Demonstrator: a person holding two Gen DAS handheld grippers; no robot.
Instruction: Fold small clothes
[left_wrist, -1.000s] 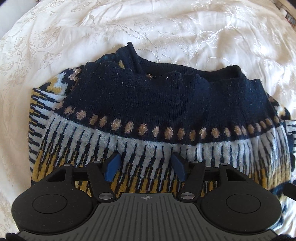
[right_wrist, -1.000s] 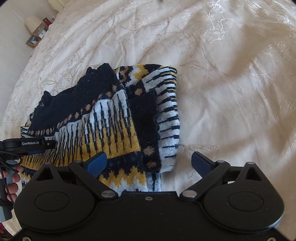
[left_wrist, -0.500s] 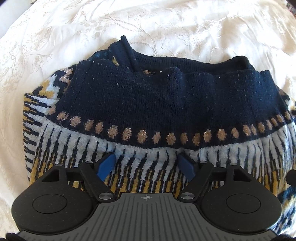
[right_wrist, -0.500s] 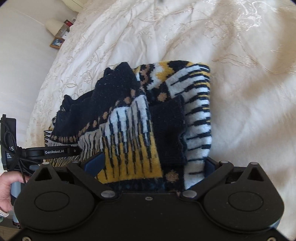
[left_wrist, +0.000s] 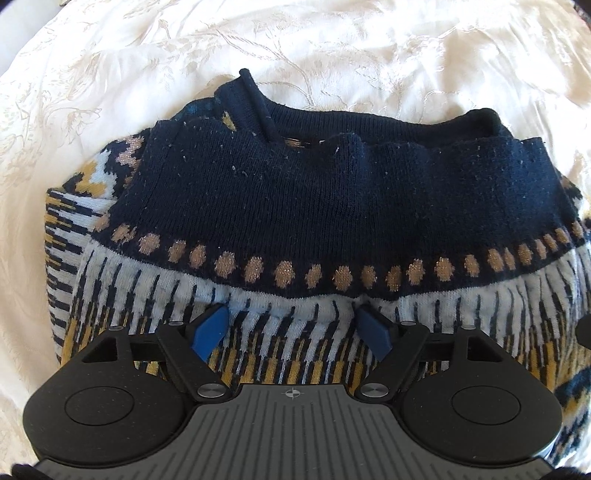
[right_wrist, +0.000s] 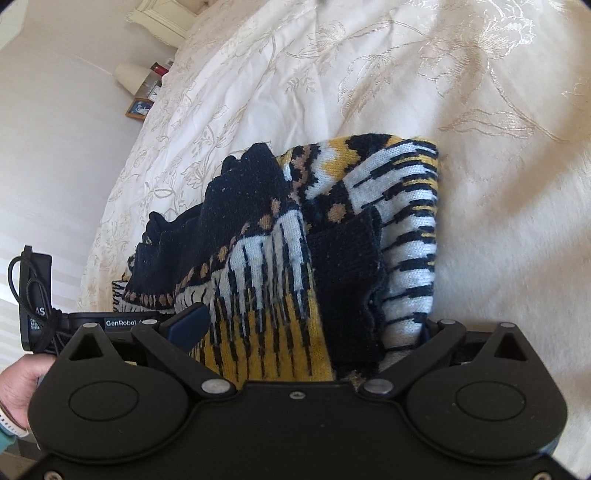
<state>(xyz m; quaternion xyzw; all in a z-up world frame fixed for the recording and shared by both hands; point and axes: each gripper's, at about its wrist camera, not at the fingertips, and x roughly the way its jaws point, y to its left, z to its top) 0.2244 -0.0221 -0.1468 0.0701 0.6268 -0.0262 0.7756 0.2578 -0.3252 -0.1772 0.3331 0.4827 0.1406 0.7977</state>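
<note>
We are seeing a cream bedspread (right_wrist: 369, 74) lying ahead, and a lamp (right_wrist: 130, 76) and frame (right_wrist: 138, 109) sitting far left.

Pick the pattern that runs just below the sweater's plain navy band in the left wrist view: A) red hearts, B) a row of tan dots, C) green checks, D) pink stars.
B: a row of tan dots crosses the sweater right under the navy band, above the white and navy stripes.
</note>
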